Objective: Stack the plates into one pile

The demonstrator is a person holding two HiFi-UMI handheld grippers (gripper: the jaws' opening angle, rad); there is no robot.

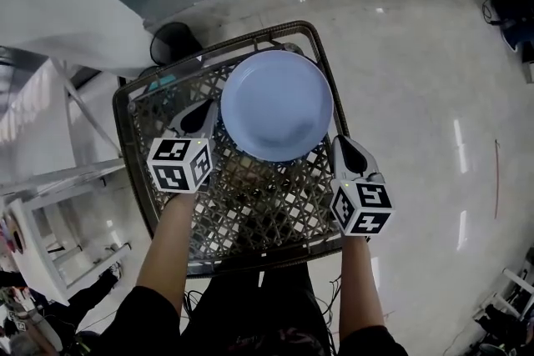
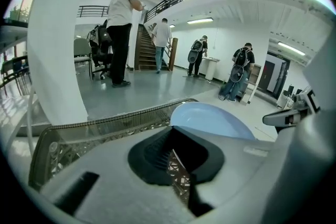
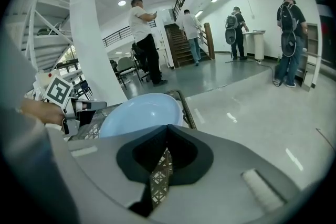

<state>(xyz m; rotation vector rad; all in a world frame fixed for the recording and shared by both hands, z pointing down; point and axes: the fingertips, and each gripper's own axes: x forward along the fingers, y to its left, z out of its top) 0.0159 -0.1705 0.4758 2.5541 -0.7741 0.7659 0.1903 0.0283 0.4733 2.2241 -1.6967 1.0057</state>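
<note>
A light blue plate (image 1: 275, 104) hangs over the far half of a woven wire table (image 1: 250, 213). My left gripper (image 1: 215, 116) is shut on the plate's left rim, and my right gripper (image 1: 335, 142) is shut on its near right rim. In the left gripper view the plate (image 2: 210, 119) meets the closed jaws of the left gripper (image 2: 172, 132) at their tips. The right gripper view shows the plate (image 3: 139, 113) ending at the right gripper (image 3: 168, 132) the same way. A pale sliver (image 1: 290, 48) shows past the plate's far edge; I cannot tell what it is.
The table has a raised rim (image 1: 125, 137) all round. A dark round object (image 1: 173, 42) sits on the floor beyond its far left corner. A white pillar (image 2: 58, 44) rises to the left. Several people (image 2: 122, 23) stand in the hall near a staircase (image 3: 181, 42).
</note>
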